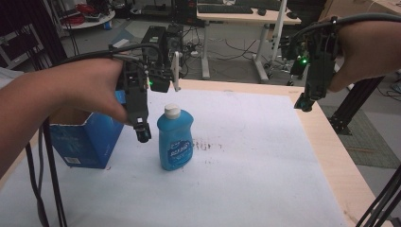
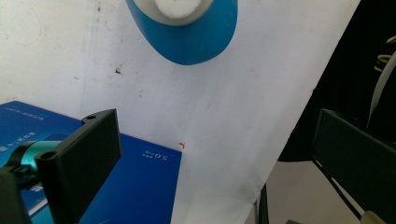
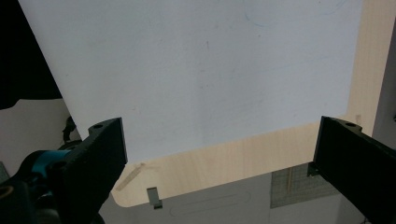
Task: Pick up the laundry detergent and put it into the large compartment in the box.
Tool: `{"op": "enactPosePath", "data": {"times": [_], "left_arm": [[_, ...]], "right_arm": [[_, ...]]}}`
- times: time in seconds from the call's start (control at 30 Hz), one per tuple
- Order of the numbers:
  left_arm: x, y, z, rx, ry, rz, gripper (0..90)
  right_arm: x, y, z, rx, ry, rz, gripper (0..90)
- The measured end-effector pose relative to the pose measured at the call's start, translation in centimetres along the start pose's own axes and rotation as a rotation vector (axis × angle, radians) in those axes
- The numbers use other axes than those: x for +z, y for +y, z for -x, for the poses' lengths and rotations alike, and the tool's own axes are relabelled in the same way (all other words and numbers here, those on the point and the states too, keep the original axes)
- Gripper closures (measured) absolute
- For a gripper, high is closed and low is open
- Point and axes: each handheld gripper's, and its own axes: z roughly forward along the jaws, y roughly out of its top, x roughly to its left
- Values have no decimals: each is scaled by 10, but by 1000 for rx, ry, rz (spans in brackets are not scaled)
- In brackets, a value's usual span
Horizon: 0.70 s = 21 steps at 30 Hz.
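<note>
Detergent bottle [image 1: 174, 138], blue with a white cap, stands upright near the middle of the white sheet on the desk [image 1: 326, 156], seen from the high view. The left claw [image 1: 143, 134] hangs just to its left, above cap height, with a blue carton [image 1: 85, 139] farther left. The right claw [image 1: 302, 104] is held well apart over the far right edge.

From the left gripper view, the left claw [image 2: 212, 154] is released, jaws spread wide, and the bottle [image 2: 187, 32] sits at the top edge, off the line between the jaws, while the carton [image 2: 135, 186] lies close under the near jaw. My advice: shift toward the bottle until it is centred, lower to the body below the cap, and keep clear of the carton.

From the right gripper view, the right claw [image 3: 219, 163] is likewise released, empty over the desk's rounded corner [image 3: 140, 186].
</note>
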Motion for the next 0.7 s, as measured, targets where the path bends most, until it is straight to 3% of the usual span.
{"op": "enactPosePath", "data": {"times": [0.3,0.5,0.7], "left_arm": [[1,6,-1,-59,-40,9,17],[2,12,0,-90,-22,18,17],[-1,15,-3,-160,-23,42,17]], "right_arm": [[2,2,2,14,-6,-12,16],[4,4,3,0,-9,-1,16],[6,3,4,4,-9,0,16]]}}
